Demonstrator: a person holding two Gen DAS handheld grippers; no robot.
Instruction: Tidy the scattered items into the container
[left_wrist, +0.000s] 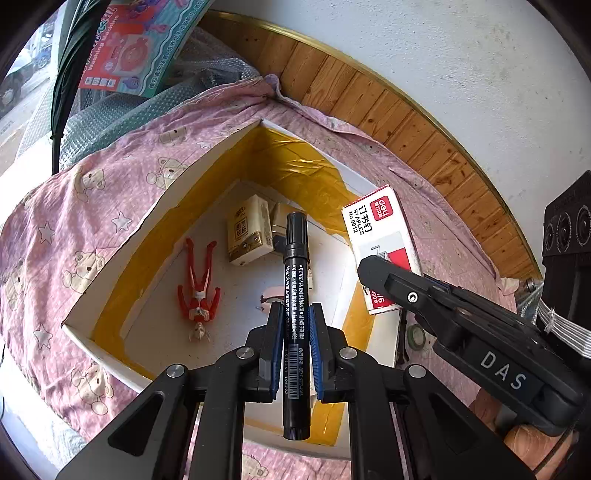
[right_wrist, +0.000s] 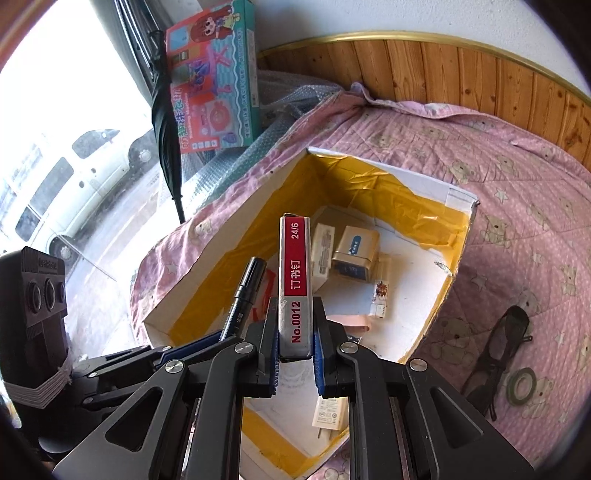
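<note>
Daylight floods both views, and in the right wrist view the window (right_wrist: 55, 155) from 8 to 11 o'clock is blown out to near white. Fisheye distortion bends the wooden wall panel (left_wrist: 424, 122) into an arc, with dark vignetting at the corners. Near print stays sharp; soft shadows fall inside the box (right_wrist: 424, 206).

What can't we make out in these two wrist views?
- Left wrist: staple box lower end, behind right gripper.
- Right wrist: marker lower barrel, behind left gripper.
- Right wrist: red print beside marker, covered by the staple box.
- Both: tape roll label, too small.
</note>
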